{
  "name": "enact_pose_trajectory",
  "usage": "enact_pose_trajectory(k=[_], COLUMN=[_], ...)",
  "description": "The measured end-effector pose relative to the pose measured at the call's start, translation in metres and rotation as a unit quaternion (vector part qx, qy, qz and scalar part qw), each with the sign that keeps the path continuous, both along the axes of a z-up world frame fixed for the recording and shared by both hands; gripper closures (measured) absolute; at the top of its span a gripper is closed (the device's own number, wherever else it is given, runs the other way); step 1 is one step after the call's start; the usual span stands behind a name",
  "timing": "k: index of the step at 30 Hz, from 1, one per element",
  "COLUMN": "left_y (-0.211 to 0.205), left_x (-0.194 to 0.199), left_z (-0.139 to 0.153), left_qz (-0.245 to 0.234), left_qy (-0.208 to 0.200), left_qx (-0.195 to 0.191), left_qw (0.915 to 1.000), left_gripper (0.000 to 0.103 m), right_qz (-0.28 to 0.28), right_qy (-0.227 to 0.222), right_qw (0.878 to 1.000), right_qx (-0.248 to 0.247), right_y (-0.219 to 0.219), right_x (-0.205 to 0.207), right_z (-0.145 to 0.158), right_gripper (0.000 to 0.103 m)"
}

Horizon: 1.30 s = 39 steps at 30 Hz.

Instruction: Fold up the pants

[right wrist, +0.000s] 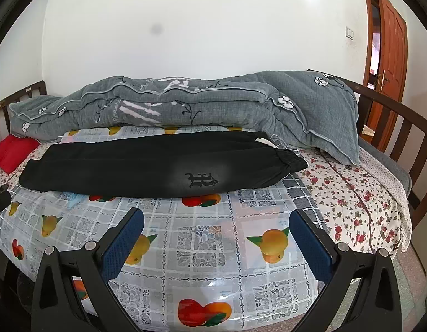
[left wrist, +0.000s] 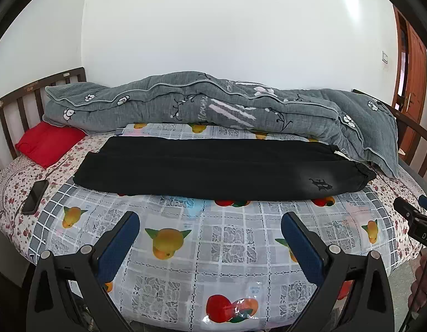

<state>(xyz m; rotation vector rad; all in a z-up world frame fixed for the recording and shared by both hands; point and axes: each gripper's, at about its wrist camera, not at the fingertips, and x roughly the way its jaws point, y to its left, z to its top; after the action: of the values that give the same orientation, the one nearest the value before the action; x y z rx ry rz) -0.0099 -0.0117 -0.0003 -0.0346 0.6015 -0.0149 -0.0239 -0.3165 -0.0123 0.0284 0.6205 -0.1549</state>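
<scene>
**Here, black pants lie flat on a bed, both claws open**

The black pants [left wrist: 213,168] lie lengthwise across a fruit-print plastic sheet [left wrist: 213,249], one leg folded over the other, waistband to the right. Behind them sits a bunched grey quilt [left wrist: 199,102]. The left gripper [left wrist: 210,221] and right gripper [right wrist: 216,218] hover near the pants, fingers spread wide, holding nothing. A phone [left wrist: 35,197] rests at the far left.
</scene>
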Motion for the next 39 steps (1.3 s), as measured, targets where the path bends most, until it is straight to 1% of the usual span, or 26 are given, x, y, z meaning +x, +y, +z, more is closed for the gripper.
enact_pose_trajectory(k=[39], left_y=[-0.0038], left_x=[0.0028], left_z=[-0.0013], left_qz=[-0.004], left_qy=[0.004], left_qx=[-0.002], left_qw=[1.0], left_gripper=[0.0], right_qz=[-0.001], right_qy=[-0.008], right_qw=[1.0], right_qx=[0.003], right_y=[0.0013], right_x=[-0.0015], right_z=[0.0042], right_gripper=[0.0])
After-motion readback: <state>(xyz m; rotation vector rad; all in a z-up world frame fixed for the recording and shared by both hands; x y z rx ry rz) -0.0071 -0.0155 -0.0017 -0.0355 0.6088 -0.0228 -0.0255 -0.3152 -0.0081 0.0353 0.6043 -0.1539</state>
